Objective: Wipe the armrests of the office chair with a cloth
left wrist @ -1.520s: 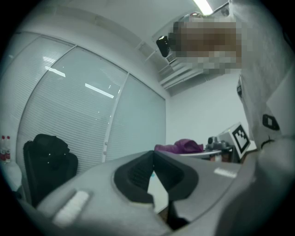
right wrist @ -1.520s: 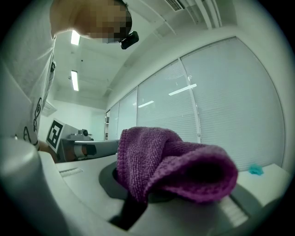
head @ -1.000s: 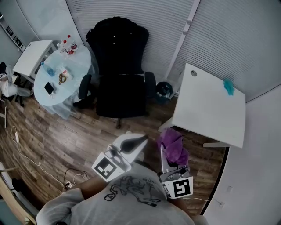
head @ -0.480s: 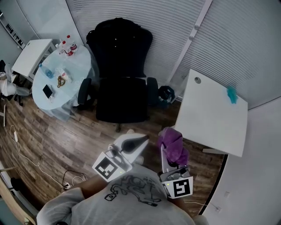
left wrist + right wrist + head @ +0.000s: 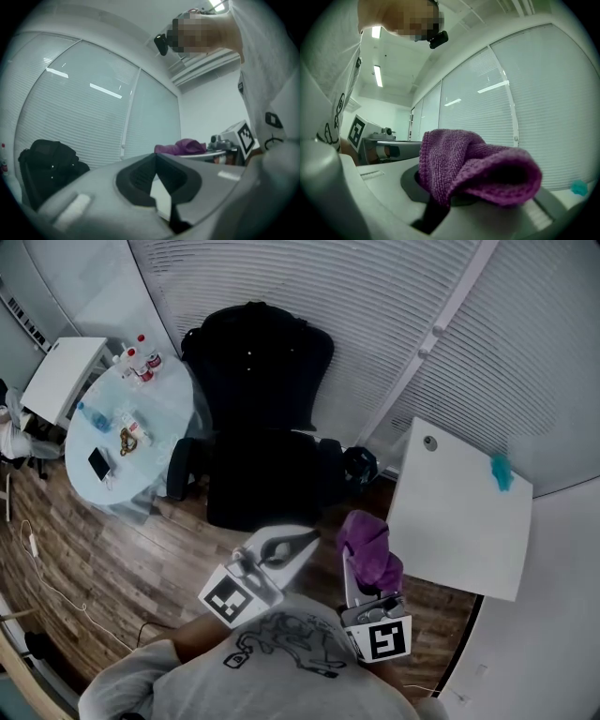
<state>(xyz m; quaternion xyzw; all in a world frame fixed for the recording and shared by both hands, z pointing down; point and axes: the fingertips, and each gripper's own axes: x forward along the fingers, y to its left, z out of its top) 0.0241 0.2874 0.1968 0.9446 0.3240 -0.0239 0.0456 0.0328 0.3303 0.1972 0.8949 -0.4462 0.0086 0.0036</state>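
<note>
The purple cloth (image 5: 368, 549) is clamped between the jaws of the right gripper (image 5: 359, 570) and bunches over their tips, in front of the black office chair (image 5: 258, 418). Just beside it, the left gripper (image 5: 302, 539) has its jaws together on nothing. A white table (image 5: 459, 512) stands to the right

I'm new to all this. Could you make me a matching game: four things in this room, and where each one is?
Things:
1 purple cloth
2 office chair
3 phone
4 small teal object

Places:
A on the round table
B on the white desk
C clamped in the right gripper
D in front of the blinds

Pairs: 1-C, 2-D, 3-A, 4-B
</note>
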